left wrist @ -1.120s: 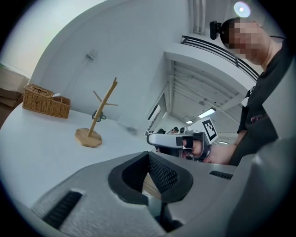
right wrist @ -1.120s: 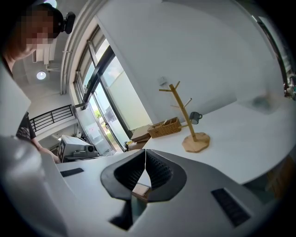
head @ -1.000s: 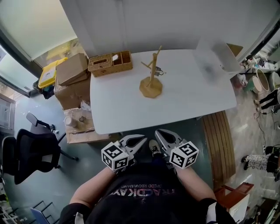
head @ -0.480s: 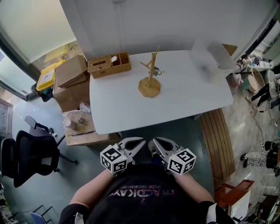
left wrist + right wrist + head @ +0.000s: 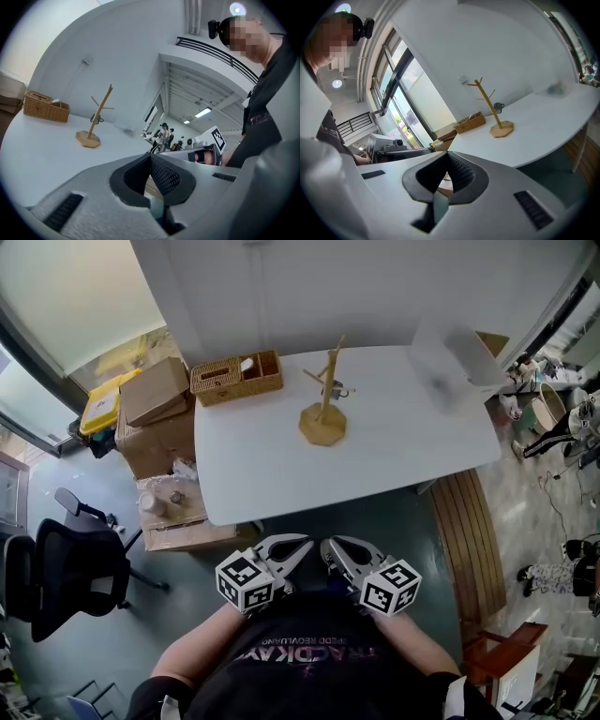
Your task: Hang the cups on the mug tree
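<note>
A wooden mug tree [image 5: 323, 399] stands upright on the white table [image 5: 394, 456], toward the far side. A small dark cup [image 5: 340, 390] sits at the tree's right side, seemingly hung on a low peg; it also shows as the cup [image 5: 498, 107] and the cup [image 5: 95, 120]. My left gripper [image 5: 307, 541] and right gripper [image 5: 329, 545] are held side by side close to my body, short of the table's near edge. Both are shut with nothing between the jaws. The tree [image 5: 96, 117] and tree [image 5: 490, 105] lie far ahead of each gripper.
A wicker basket [image 5: 236, 376] sits at the table's far left corner. A pale blurred box [image 5: 464, 357] is at the far right corner. Cardboard boxes [image 5: 155, 399] and an office chair [image 5: 66, 568] stand left of the table, a slatted wooden bench [image 5: 473, 540] to its right.
Both grippers have drawn slightly nearer to my body and stay shut. The head view has shifted a little. Nothing on the table has moved.
</note>
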A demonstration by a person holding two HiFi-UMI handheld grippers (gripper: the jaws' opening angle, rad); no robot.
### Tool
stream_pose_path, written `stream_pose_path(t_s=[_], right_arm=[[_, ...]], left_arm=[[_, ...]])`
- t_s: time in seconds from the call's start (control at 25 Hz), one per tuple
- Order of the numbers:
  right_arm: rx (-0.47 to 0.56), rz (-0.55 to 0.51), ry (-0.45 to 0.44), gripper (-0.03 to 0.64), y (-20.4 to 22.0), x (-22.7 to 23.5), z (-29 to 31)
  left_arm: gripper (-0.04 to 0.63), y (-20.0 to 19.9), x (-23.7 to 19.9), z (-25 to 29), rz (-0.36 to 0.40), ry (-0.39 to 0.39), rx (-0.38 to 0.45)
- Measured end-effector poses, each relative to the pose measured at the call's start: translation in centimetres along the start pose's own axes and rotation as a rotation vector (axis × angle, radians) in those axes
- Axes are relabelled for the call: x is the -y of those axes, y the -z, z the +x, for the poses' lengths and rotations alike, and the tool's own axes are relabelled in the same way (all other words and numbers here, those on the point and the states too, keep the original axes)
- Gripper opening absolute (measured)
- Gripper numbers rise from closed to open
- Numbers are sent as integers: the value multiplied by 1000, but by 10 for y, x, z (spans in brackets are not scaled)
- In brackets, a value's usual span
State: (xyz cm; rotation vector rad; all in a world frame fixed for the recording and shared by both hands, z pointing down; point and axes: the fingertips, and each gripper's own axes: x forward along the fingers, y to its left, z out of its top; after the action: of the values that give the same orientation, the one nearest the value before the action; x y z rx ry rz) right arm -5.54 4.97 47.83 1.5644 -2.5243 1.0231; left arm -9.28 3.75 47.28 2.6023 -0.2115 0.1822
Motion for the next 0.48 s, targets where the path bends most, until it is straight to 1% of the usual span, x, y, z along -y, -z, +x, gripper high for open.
stream_pose_path(t_s=[0.48], right_arm=[[-14,-16,-10,9,4,-4,-3]], left_arm=[[-5,2,5,-1,7,5,1]])
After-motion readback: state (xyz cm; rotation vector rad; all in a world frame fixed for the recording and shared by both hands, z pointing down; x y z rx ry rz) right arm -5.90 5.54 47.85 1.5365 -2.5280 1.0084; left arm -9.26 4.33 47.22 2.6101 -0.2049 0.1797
